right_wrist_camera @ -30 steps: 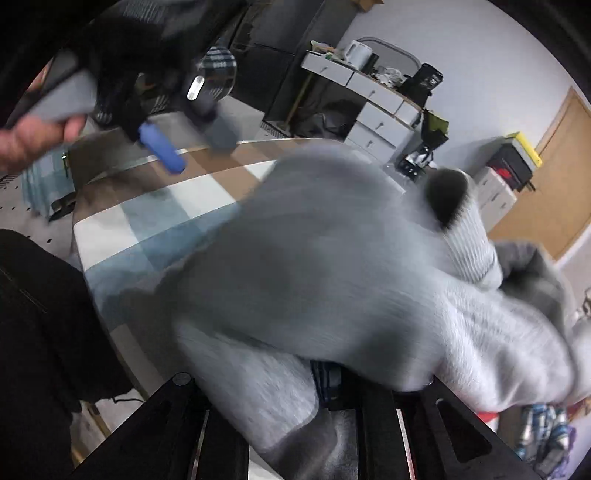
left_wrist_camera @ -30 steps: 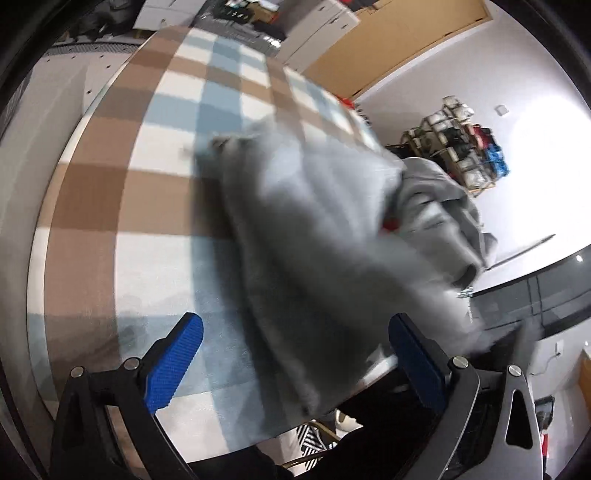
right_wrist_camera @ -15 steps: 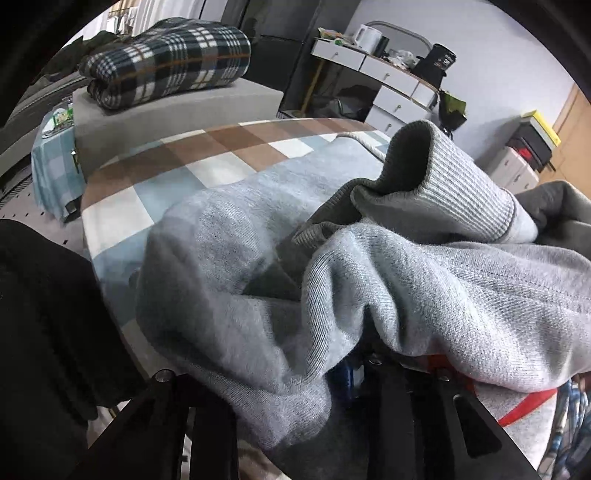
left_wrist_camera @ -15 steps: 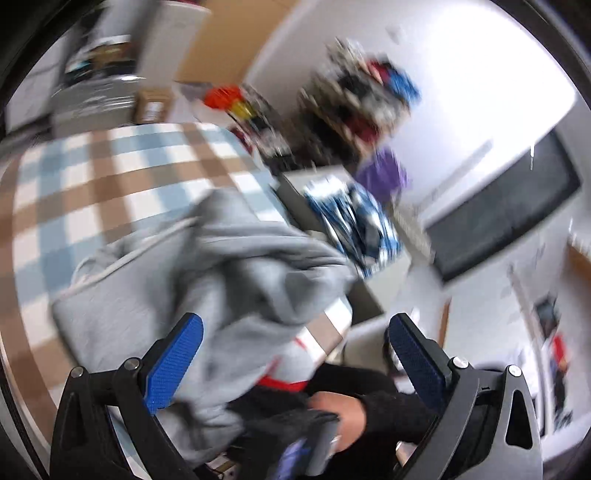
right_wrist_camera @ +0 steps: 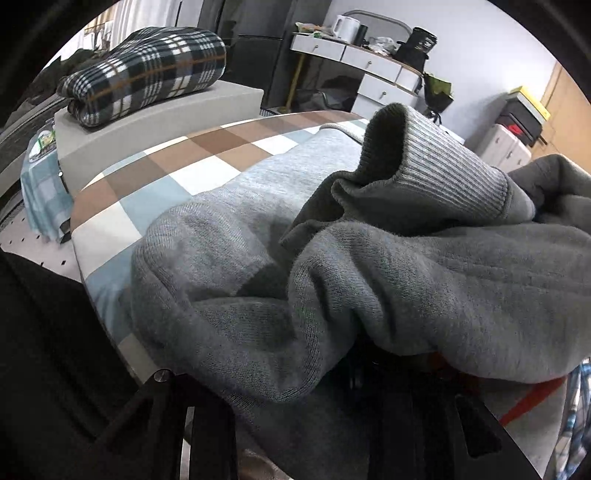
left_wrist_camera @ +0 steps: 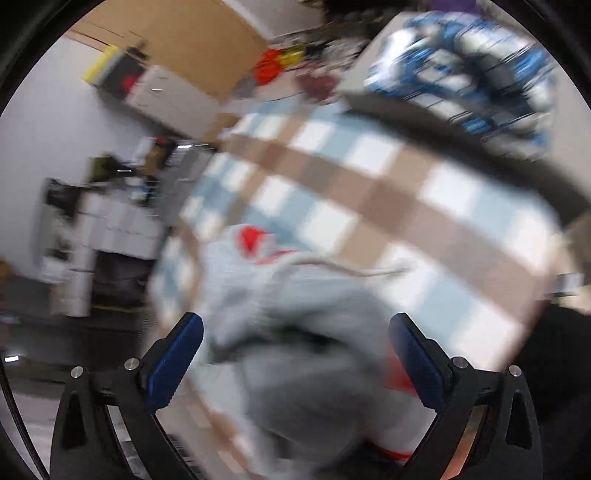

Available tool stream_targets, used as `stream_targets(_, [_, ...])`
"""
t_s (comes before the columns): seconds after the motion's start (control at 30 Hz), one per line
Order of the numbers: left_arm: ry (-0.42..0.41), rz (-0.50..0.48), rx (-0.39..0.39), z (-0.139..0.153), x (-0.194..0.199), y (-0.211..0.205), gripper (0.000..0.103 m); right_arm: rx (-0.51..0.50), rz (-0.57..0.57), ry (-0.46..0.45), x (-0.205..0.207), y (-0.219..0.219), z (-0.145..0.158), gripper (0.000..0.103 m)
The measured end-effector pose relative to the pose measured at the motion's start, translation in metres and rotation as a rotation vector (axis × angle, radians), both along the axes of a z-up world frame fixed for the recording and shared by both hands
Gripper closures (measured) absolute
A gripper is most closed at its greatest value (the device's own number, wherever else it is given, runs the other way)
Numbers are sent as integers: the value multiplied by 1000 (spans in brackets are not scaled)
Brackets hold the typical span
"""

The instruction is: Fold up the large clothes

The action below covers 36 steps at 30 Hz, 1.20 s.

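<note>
- Left tongs (left_wrist_camera: 295, 354) spread wide, nothing pinched, above the hoodie (left_wrist_camera: 295, 369).
- Right tongs (right_wrist_camera: 369, 373) buried under hoodie folds; grip unclear, jaws just widened.
- Hoodie lies bunched on the checked surface (right_wrist_camera: 207, 177).

The sweatshirt (right_wrist_camera: 369, 280) lay bunched on the checked table (right_wrist_camera: 192, 173), draped over the right gripper's jaws. A folded blanket (right_wrist_camera: 144, 70) sat on a block (right_wrist_camera: 155, 118) beyond, left of them.

1 grey sweatshirt (right_wrist_camera: 369, 266), 1 checked tablecloth (right_wrist_camera: 155, 192), 1 folded plaid blanket (right_wrist_camera: 147, 70), 1 white kettle (right_wrist_camera: 345, 26)
</note>
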<state>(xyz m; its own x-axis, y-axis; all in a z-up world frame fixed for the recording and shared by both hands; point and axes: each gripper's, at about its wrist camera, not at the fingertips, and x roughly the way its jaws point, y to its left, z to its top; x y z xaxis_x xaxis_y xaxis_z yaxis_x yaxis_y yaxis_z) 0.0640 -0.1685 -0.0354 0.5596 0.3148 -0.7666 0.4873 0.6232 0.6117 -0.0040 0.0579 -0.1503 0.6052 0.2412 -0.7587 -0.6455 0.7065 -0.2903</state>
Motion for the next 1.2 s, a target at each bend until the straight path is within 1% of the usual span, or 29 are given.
stream_targets(0.03, [-5, 1, 24, -5, 6, 10, 6, 6, -3, 3, 0, -1, 0, 71])
stream_targets(0.07, [0, 7, 37, -4, 11, 18, 23, 10, -3, 4, 1, -1, 0, 71])
stream_targets(0.1, [17, 28, 34, -5, 18, 29, 58, 12, -4, 3, -1, -3, 1, 71])
stream_targets(0.13, [47, 66, 11, -3, 26, 42, 70, 12, -3, 0, -3, -4, 1, 71])
stream_targets(0.17, [52, 101, -16, 1, 33, 55, 74, 10, 0, -3, -4, -5, 1, 71])
stream_targets(0.2, [56, 112, -43, 3, 38, 64, 78, 12, 1, -1, -4, -5, 1, 71])
stream_targets(0.27, [63, 140, -94, 8, 50, 86, 83, 21, 5, 5, -5, -6, 3, 67])
stream_targets(0.33, [59, 195, -133, 12, 63, 111, 85, 41, 21, 25, -7, -8, 5, 62])
stream_targets(0.37, [52, 219, -137, 12, 68, 120, 86, 62, 36, 37, -8, -9, 8, 58])
stream_targets(0.43, [56, 268, -175, 10, 77, 142, 86, 100, 60, 60, -12, -11, 11, 56])
stream_targets(0.47, [63, 293, -211, 8, 82, 157, 86, 122, 71, 75, -13, -13, 14, 56])
stream_targets(0.57, [83, 344, -288, -4, 89, 183, 86, 210, 115, 153, -17, -18, 20, 54])
stream_targets(0.67, [106, 368, -361, -10, 86, 194, 86, 286, 149, 238, -16, -22, 23, 50])
stream_targets(0.73, [137, 380, -466, -9, 87, 208, 86, 347, 174, 316, -12, -25, 25, 48])
stream_targets(0.77, [155, 387, -535, -5, 86, 216, 86, 379, 186, 355, -11, -27, 27, 46])
stream_targets(0.83, [176, 400, -637, -3, 86, 233, 86, 475, 211, 447, -9, -37, 33, 45])
stream_targets(0.87, [186, 403, -673, -3, 84, 240, 86, 527, 222, 493, -7, -42, 35, 42])
stream_targets(0.93, [220, 414, -731, -10, 83, 254, 83, 618, 230, 554, -3, -54, 43, 39])
stream_targets(1.0, [239, 427, -805, -19, 82, 269, 81, 721, 241, 594, 2, -69, 53, 33])
stream_targets(1.03, [248, 431, -843, -24, 82, 276, 80, 781, 244, 604, 5, -76, 57, 27])
stream_targets(1.07, [257, 433, -878, -24, 80, 281, 77, 873, 239, 616, 9, -85, 62, 19])
stream_targets(1.13, [271, 439, -974, -27, 79, 295, 74, 1004, 215, 651, 20, -94, 63, 11])
stream_targets(1.17, [277, 441, -1006, -27, 79, 301, 74, 1057, 191, 678, 26, -95, 59, 9])
stream_targets(1.2, [287, 446, -1048, -29, 79, 308, 74, 1080, 171, 702, 31, -94, 54, 9])
